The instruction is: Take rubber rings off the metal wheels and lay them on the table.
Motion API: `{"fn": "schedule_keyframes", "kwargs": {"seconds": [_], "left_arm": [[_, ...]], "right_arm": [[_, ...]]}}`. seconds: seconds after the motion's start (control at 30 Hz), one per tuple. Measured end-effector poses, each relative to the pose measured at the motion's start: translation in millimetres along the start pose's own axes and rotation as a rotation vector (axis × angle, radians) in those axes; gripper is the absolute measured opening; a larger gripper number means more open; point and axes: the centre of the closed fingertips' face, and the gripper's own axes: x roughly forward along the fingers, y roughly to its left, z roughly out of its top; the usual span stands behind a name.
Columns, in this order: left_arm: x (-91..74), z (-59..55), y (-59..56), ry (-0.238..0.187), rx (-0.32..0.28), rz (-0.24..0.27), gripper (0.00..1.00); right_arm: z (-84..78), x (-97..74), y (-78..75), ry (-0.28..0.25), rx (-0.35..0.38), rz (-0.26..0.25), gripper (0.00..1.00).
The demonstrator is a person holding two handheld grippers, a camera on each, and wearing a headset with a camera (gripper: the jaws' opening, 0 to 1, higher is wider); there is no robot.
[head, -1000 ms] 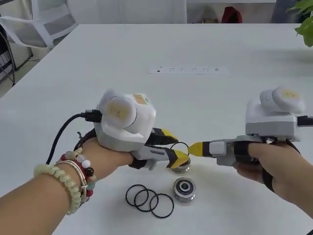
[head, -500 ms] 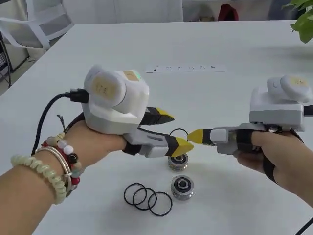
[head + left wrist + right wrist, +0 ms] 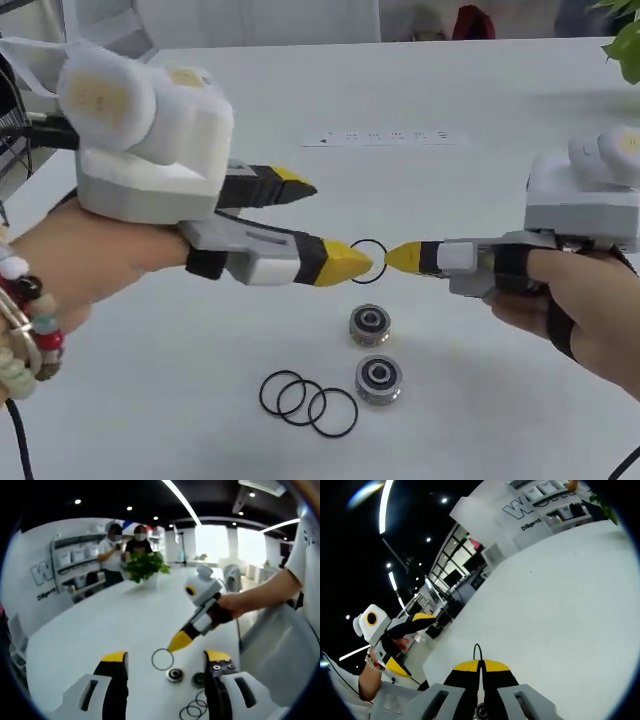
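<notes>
Head view: the left gripper (image 3: pixel 330 226) hangs with jaws spread above the table (image 3: pixel 480 110), and three rings (image 3: pixel 310 405) lie flat toward the table's near edge. Just right of them sit two wheels (image 3: pixel 369 325). Above these, the right gripper (image 3: pixel 395 258) pinches a ring (image 3: pixel 368 242) in the air.

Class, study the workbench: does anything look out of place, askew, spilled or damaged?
Nothing is spilled or damaged. The three rings on the table overlap in a loose chain, and both metal wheels lie flat nearby. One rubber ring hangs in the air, pinched by the shut right gripper, which fits the job.
</notes>
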Motion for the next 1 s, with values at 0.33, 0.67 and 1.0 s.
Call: {"fn": "schedule_keyframes", "kwargs": {"seconds": [0.33,0.67,1.0], "left_arm": [[-58.3,-10.0,-8.3,0.03,0.035,0.059,0.67],[-108.4,-45.4,9.6,0.025,-0.01,0.117,0.77],[-141.7,-97.0,5.8,0.111,-0.079,0.206,0.82]], "right_arm": [[2.7,4.4,22.3,-0.005,-0.028,0.053,0.0],[-4.7,14.3,44.3,0.024,-0.05,0.108,0.0],[-32.0,34.6,72.2,0.108,-0.072,0.175,0.0]]}}
